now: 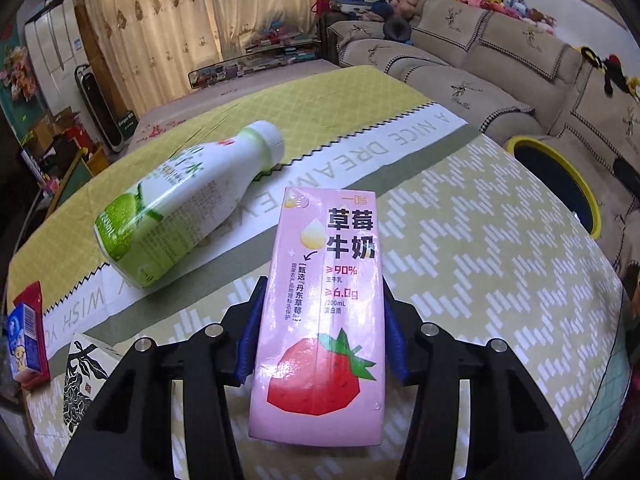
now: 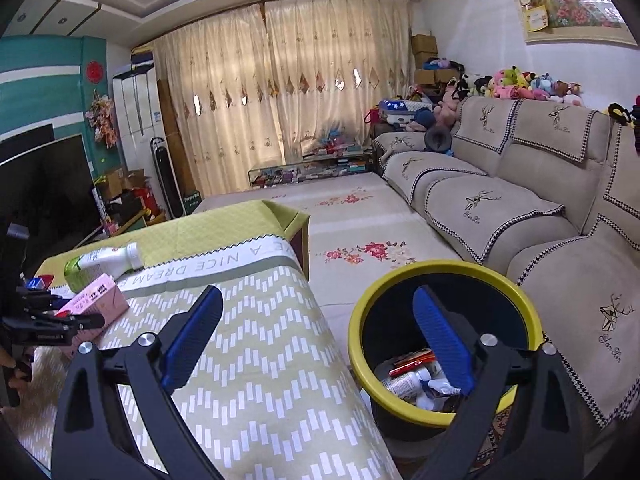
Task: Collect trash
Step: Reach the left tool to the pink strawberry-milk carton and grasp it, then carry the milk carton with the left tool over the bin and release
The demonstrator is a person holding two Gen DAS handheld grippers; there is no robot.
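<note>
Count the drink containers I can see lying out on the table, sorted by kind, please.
Cartons: 3, namely the pink strawberry milk carton, the blue and red carton and the black-and-white carton.
Bottles: 1, the green and white bottle.
Total: 4

Beige sofa (image 2: 500,184) faces backlit cream curtains (image 2: 280,80).

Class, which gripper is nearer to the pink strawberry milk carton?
Left. The left gripper has its fingers on both sides of the pink strawberry milk carton; the right gripper hangs open, apart from it, beside the bin.
</note>
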